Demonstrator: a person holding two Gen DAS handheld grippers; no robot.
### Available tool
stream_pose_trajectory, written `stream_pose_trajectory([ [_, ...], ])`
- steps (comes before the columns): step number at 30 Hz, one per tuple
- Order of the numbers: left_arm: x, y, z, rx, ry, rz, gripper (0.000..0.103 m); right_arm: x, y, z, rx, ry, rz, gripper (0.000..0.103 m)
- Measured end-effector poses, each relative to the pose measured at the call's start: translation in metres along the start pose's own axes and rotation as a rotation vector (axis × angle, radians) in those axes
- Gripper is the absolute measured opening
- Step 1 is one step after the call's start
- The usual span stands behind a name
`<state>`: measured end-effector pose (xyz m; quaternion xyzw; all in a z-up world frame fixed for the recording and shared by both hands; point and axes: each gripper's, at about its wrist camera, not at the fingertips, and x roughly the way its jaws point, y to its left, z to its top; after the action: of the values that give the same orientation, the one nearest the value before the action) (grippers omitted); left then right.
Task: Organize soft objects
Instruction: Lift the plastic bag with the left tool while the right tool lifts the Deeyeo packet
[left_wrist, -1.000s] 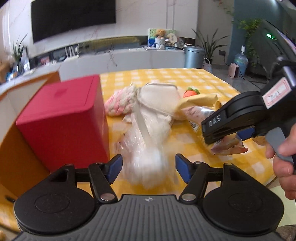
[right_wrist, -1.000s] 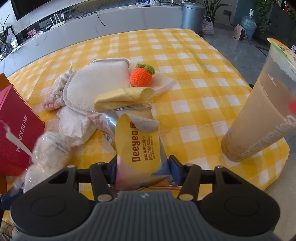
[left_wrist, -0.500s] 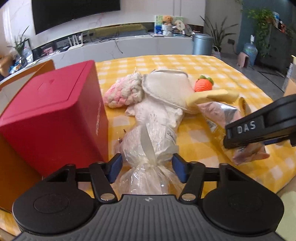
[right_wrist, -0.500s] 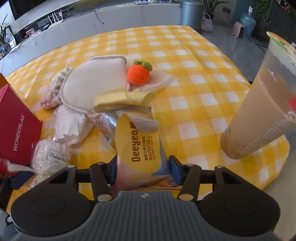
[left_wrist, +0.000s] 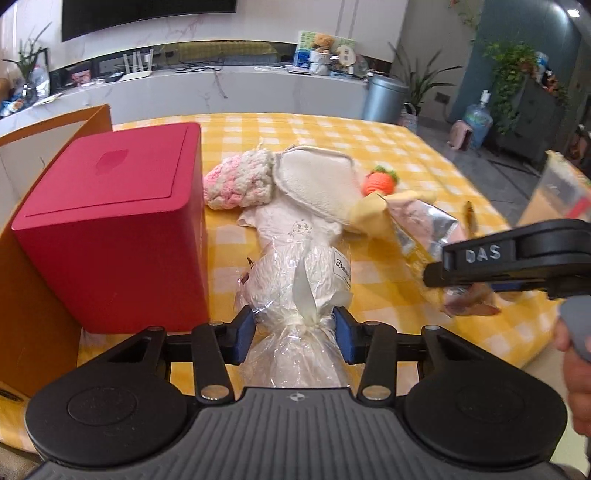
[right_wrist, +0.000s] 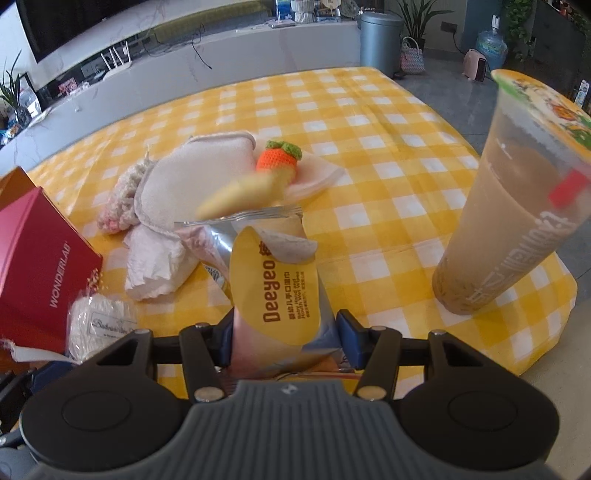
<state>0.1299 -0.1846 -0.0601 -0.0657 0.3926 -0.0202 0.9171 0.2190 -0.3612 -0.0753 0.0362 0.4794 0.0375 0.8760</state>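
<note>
My left gripper (left_wrist: 294, 334) is shut on the tied neck of a clear bag of white cotton (left_wrist: 295, 280), which also shows in the right wrist view (right_wrist: 99, 321). My right gripper (right_wrist: 284, 339) is shut on a Deeyeo wipes pack (right_wrist: 275, 284), seen from the side in the left wrist view (left_wrist: 424, 229). On the yellow checked table (right_wrist: 369, 122) lie a white towel pad (right_wrist: 192, 177), a pink-white knit piece (left_wrist: 240, 177), a crocheted carrot (right_wrist: 277, 160), a white tissue pack (right_wrist: 155, 258) and a blurred yellow cloth (right_wrist: 240, 192).
A red WONDERLAB box (left_wrist: 114, 221) stands left of the pile, next to an orange box wall (left_wrist: 33, 295). A tall cup of milk tea (right_wrist: 509, 206) stands at the table's right edge.
My left gripper has closed on the neck of the cotton bag, which has come to rest. The yellow cloth on the wipes pack is shifting. My right gripper keeps its hold.
</note>
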Motion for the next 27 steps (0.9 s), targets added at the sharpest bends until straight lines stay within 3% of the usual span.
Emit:
stream_pose_trajectory([
  [8,-0.049,0.002,0.008,0.0,-0.065,-0.079,0.051,-0.034,-0.01,-0.009,0.059,-0.086,0.084,0.054],
  [16,-0.103,0.032,0.03,-0.073,-0.165,-0.096,0.051,-0.068,-0.003,-0.008,0.091,-0.18,0.227,0.054],
  [23,-0.156,0.089,0.057,-0.129,-0.275,-0.033,0.051,-0.103,0.064,-0.009,-0.08,-0.244,0.443,0.054],
  [27,-0.182,0.141,0.064,-0.215,-0.315,0.004,0.051,-0.119,0.112,-0.012,-0.155,-0.252,0.539,0.054],
])
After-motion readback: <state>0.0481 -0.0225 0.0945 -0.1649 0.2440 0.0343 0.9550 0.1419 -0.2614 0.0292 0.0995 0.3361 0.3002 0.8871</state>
